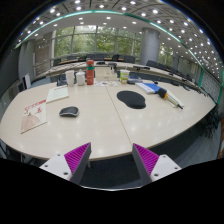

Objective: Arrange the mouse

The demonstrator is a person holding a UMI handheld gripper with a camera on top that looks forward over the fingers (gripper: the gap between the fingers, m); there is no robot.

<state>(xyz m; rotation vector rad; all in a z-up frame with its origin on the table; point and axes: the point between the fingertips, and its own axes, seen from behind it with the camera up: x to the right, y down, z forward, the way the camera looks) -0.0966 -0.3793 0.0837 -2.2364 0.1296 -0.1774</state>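
**Mouse still well ahead, nothing in my grip**

My gripper (pixel 110 162) is spread wide with nothing between its fingers; the two pads (pixel 77 156) stand apart and only bare table (pixel 100 125) shows in the gap. I am hovering at the near edge of the table, looking across it.

The mouse (pixel 68 111) sits well beyond my fingers, off toward my left finger's side, resting on the table alone. The dark mousepad (pixel 130 99) lies farther on, toward my right finger's side, well apart from the mouse. I judge the job is to get the mouse onto that mousepad, and none of it is done yet.

What could go wrong from here:

- The mouse is low and rounded. If I close too high on its shell, the pads may slide off and squirt it away.
- It is off my centre line. Reaching straight ahead would miss it or nudge it with one finger only, pushing it along.
- A booklet (pixel 33 115) lies near the mouse on its far-left side; a wide approach could drag it.
- Bottles and cups (pixel 90 72) stand beyond the mousepad; overshooting the carry could knock them.
- I cannot tell whether the mouse has a cord; one could snag.
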